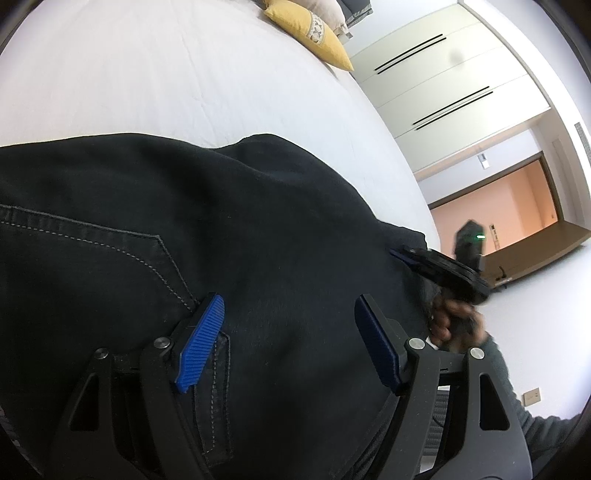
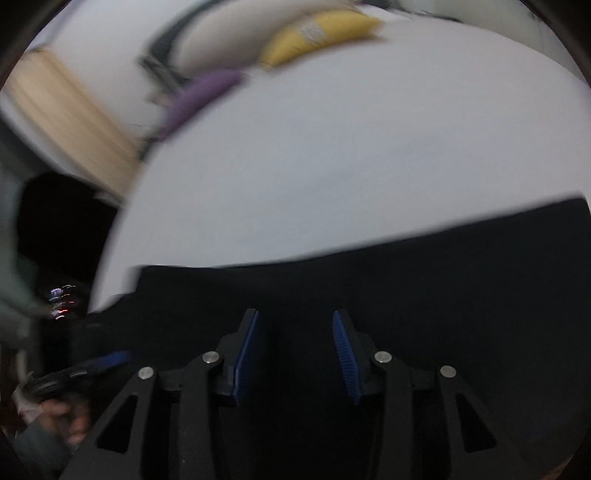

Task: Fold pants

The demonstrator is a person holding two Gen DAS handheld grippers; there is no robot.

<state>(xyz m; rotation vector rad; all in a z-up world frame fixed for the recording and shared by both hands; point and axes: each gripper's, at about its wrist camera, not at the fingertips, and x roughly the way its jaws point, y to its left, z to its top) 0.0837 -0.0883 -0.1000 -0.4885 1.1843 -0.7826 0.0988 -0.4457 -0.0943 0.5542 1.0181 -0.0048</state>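
While the left gripper (image 1: 288, 339) hangs over the pants (image 1: 155, 236) with its blue-padded fingers (image 1: 201, 341) spread wide apart and nothing between them, the right gripper (image 2: 295, 354) does the same over another dark stretch of the cloth, its fingers (image 2: 245, 356) also apart with only fabric showing below the gap; whether either pair touches the cloth cannot be told. Under the left fingers lie a stitched back pocket and a seam line. The pants are dark, spread flat on the bed (image 1: 177, 81), near its near edge, with the bare white sheet reaching away beyond them. In the left wrist view the right gripper (image 1: 443, 271) shows at the right side of the pants, close to the bed's edge, held by a hand (image 1: 456, 323) in a grey sleeve. In the blurred right wrist view the left gripper (image 2: 85, 369) and its hand (image 2: 64, 417) show low at the left. At the far edge of the bed lie a yellow pillow (image 1: 310, 31), a pale pillow (image 2: 236, 35) just beside it, and a purple pillow (image 2: 201, 96). White cupboards (image 1: 443, 81) stand beyond the bed.
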